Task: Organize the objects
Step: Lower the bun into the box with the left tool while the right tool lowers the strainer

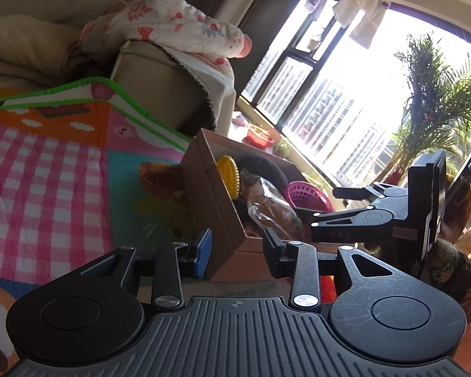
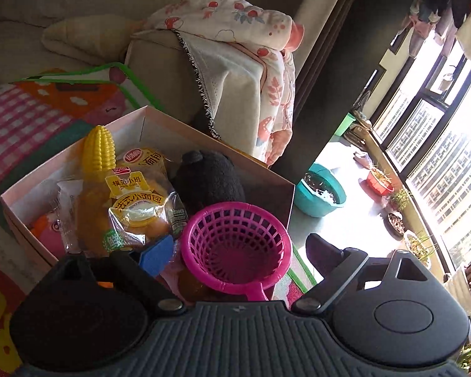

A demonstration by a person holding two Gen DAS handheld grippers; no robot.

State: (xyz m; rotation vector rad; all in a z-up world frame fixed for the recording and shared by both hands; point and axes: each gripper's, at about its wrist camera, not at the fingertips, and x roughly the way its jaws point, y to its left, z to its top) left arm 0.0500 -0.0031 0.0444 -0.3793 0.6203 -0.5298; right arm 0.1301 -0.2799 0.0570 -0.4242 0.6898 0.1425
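Observation:
A cardboard box [image 2: 147, 116] stands on the play mat and holds a yellow toy corn [image 2: 99, 147], a packet of small breads [image 2: 141, 201], a black plush toy [image 2: 208, 177] and a pink toy [image 2: 48, 229]. A pink plastic basket [image 2: 235, 245] rests at the box's near corner, between my right gripper's [image 2: 240, 253] open fingers, which do not press it. My left gripper [image 1: 235, 248] is open, its fingers either side of the box's near wall [image 1: 226, 220]. The left wrist view also shows the basket [image 1: 306, 193], the corn [image 1: 229, 172], the bread packet [image 1: 273, 209] and the right gripper [image 1: 311, 216].
A colourful play mat [image 1: 47, 163] covers the floor. A beige sofa [image 2: 160, 62] with a printed blanket [image 2: 232, 25] stands behind the box. A teal bowl [image 2: 318, 193], plant pots [image 2: 380, 182] and a palm plant [image 1: 439, 94] line the window.

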